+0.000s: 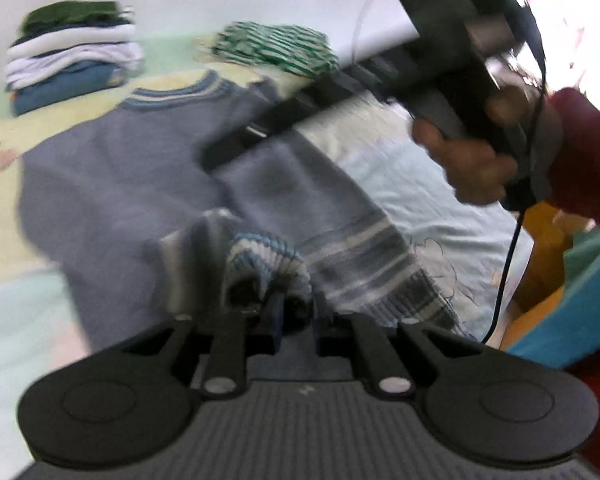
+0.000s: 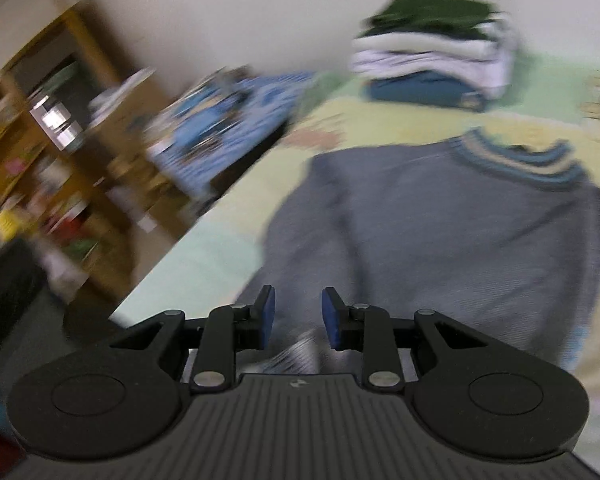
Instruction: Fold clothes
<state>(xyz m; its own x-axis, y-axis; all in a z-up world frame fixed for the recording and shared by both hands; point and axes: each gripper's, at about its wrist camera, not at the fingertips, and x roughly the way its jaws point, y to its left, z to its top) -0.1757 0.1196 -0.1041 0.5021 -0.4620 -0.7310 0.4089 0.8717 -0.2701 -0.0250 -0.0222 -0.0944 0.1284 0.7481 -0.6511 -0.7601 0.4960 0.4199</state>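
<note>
Bedspread (image 1: 400, 184) holds our folded stack (image 1: 74, 56); sweater (image 1: 116, 184) lies half-folded, left gripper (image 1: 296, 316) clenching its striped cuff (image 1: 266, 258), right gripper (image 2: 298, 316) released.

Soft, even daylight, moderately bright. Blown-out glare at 1 o'clock in left wrist view, from a window (image 1: 580, 28). Shadows faint. Heavy motion blur across both views: folded stack (image 2: 432, 52), shelf (image 2: 40, 152) at 9 o'clock and sweater (image 1: 132, 176) all smeared. Sharp only on near gripper bodies at 6 o'clock. Strong fisheye bending, dark vignette at corners.
</note>
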